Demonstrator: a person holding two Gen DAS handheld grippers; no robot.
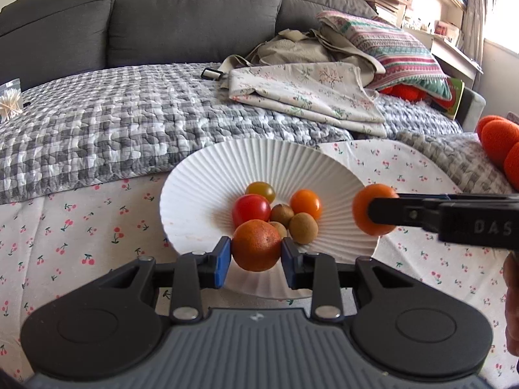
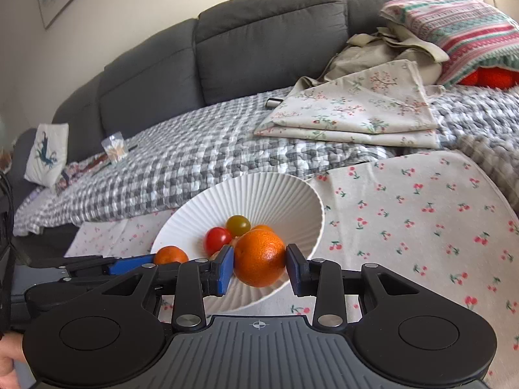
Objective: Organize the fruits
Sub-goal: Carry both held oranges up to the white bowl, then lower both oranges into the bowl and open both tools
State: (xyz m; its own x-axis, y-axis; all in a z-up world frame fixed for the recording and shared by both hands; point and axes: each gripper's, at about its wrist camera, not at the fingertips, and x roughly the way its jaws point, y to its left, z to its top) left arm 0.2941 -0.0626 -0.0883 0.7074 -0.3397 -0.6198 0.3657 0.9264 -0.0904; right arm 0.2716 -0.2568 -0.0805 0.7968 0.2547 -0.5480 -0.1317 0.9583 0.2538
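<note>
Left wrist: "DAS" on right hand-held gripper (image 1: 376, 209)

White ribbed bowl (image 1: 201, 175) at frame centre on the cherry-print cloth. Inside: red tomato (image 1: 250, 208), olive-yellow tomato (image 1: 260, 190), orange tomato (image 1: 305, 203), three brown longans (image 1: 303, 228). Two mandarins off the cloth: darker mandarin (image 1: 256, 245) over near rim, brighter mandarin (image 2: 259, 257) over right rim.

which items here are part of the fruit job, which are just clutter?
Job:
- left gripper, shut on an orange
- right gripper, shut on another orange
- white bowl
- red tomato, orange tomato, brown fruits

Clutter:
- folded cloth
- striped pillow
- checked quilt
- sofa
</note>
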